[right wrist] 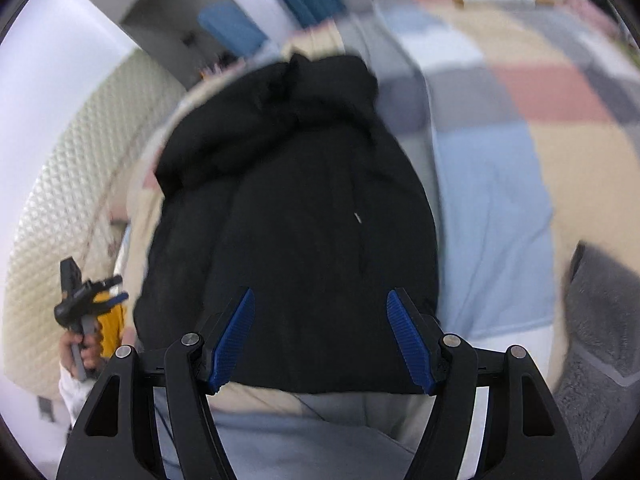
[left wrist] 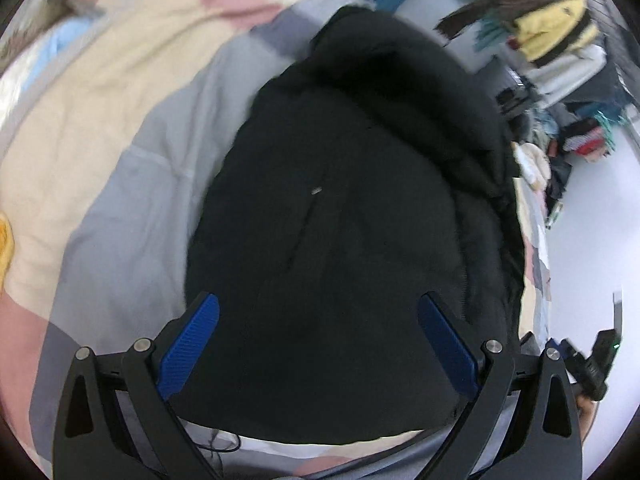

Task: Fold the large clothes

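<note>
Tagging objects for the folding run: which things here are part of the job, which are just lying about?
Job:
- black coat, bundled on the bed
- left gripper, open, above the coat's near hem
- right gripper, open, above the same hem

Lying about:
- patchwork quilt under the coat
- grey blanket beside it
- yellow cloth at the view's edge
- clothes pile on the floor, blurred

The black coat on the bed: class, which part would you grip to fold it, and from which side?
Probably grip the coat at its near hem corners, coming from the near edge of the bed. The hem lies flat and straight towards both open tools, left and right; the far end is bunched, so harder to pinch cleanly.
</note>
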The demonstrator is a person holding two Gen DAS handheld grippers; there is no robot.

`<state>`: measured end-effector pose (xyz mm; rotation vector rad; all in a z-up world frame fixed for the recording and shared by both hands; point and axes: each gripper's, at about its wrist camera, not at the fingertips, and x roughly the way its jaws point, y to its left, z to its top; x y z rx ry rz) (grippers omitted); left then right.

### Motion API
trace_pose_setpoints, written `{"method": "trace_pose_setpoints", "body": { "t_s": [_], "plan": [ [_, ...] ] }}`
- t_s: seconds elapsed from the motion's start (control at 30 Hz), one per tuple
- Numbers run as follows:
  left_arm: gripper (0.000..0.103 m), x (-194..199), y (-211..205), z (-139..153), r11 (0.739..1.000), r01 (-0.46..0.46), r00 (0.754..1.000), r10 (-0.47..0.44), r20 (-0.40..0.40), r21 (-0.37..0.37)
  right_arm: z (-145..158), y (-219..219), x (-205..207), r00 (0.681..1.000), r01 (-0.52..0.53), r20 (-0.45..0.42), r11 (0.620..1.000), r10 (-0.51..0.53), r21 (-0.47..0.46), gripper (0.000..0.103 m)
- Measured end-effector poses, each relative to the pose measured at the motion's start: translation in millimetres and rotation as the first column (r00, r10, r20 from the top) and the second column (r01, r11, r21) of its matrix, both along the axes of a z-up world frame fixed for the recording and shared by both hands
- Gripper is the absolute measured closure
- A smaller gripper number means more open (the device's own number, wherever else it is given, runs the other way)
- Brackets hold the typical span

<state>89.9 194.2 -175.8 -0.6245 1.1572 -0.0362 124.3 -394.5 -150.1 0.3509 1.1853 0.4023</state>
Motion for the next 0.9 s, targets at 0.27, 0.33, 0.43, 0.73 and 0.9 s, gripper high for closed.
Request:
{"method": "trace_pose_setpoints", "body": {
  "t_s": [0.27, 0.33, 0.43, 0.73, 0.9],
  "plan": [
    [0.003, -1, 28, -32, 0.993, -0.099, 0.990, 0.091, -0.107, -0.067, -75, -23, 25, 0.963, -0.068, -0.255, 0.996, 0.082, 0.065, 0.034],
    [0.003, -1, 35, -38, 0.989, -0.131, 0.984, 0.122, -0.127, -0.070, -88, -24, 28, 0.950, -0.081, -0.297, 0.994, 0.099, 0.069, 0.033],
    [0.003, 0, 48, -53, 0.983, -0.169, 0.972, 0.153, -0.179, -0.076, -98, -21, 30, 0.938, -0.101, -0.325, 0.992, 0.121, 0.078, 0.028],
    [0.005, 2, 38, -64, 0.985, -0.122, 0.974, 0.095, -0.206, -0.122, -100, 6, 39, 0.912, -0.195, -0.351, 0.977, 0.213, 0.084, 0.025],
    [0.014, 7, 22, -59, 0.989, -0.087, 0.982, 0.065, -0.180, -0.122, -90, 11, 41, 0.913, -0.224, -0.326, 0.969, 0.246, 0.102, 0.023]
  ]
}}
